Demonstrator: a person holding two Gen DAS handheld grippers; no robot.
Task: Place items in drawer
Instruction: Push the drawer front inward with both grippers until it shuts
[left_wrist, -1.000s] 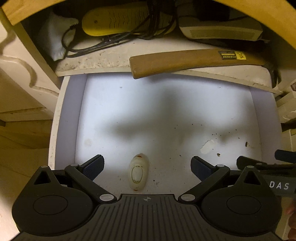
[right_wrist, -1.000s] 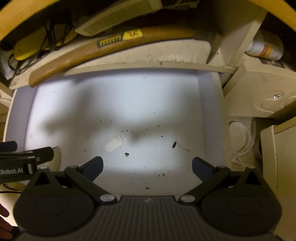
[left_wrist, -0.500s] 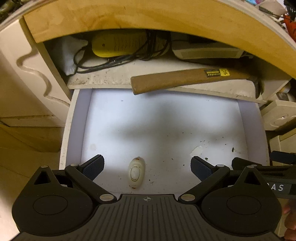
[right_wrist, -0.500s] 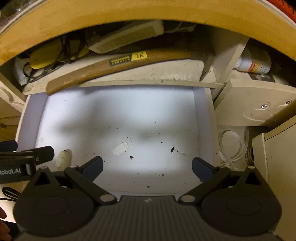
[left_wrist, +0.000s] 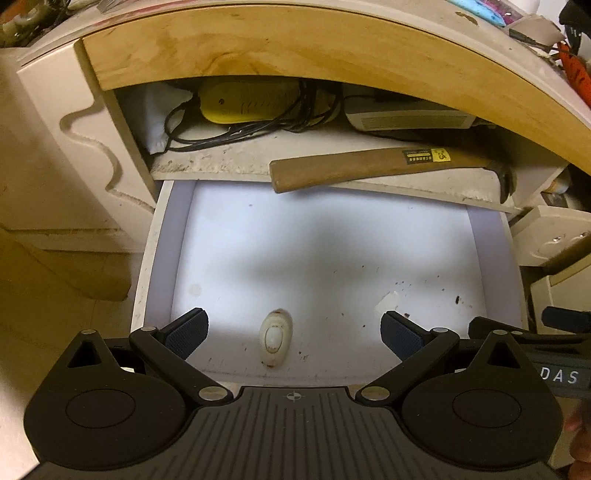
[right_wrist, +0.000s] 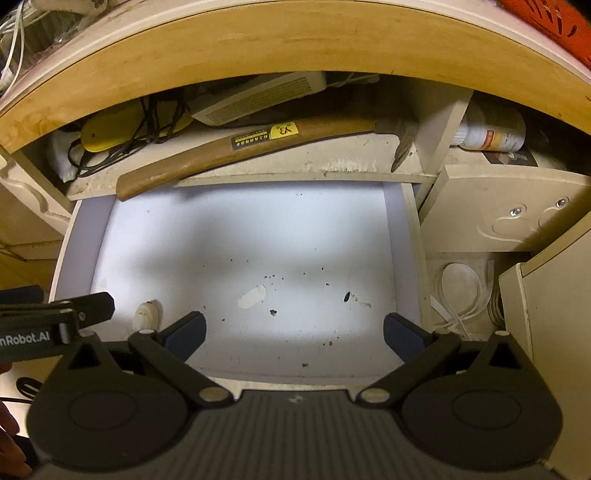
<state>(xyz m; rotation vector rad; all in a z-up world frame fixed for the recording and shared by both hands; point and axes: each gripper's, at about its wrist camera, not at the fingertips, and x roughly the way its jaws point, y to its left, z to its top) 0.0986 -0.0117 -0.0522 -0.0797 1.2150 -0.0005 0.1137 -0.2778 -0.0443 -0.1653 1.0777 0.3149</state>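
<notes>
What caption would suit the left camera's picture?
Open left gripper above a white shell lying in the pulled-out drawer.

Open drawer (left_wrist: 162, 258): white shell (left_wrist: 275, 341) near front edge, paper scrap (left_wrist: 386, 301), dark crumbs. Shelf (left_wrist: 369, 190) above: hammer (left_wrist: 369, 168), yellow device (left_wrist: 251, 101), cables.

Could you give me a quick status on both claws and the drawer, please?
Left claw open, empty. Right claw open, empty. Small white oval item lies in the open drawer, near its front. Hammer handle overhangs the drawer's back edge.

Drawer (left_wrist: 164, 258) floor mostly bare; hammer (left_wrist: 369, 168) handle overhangs, seemingly, its back edge.
</notes>
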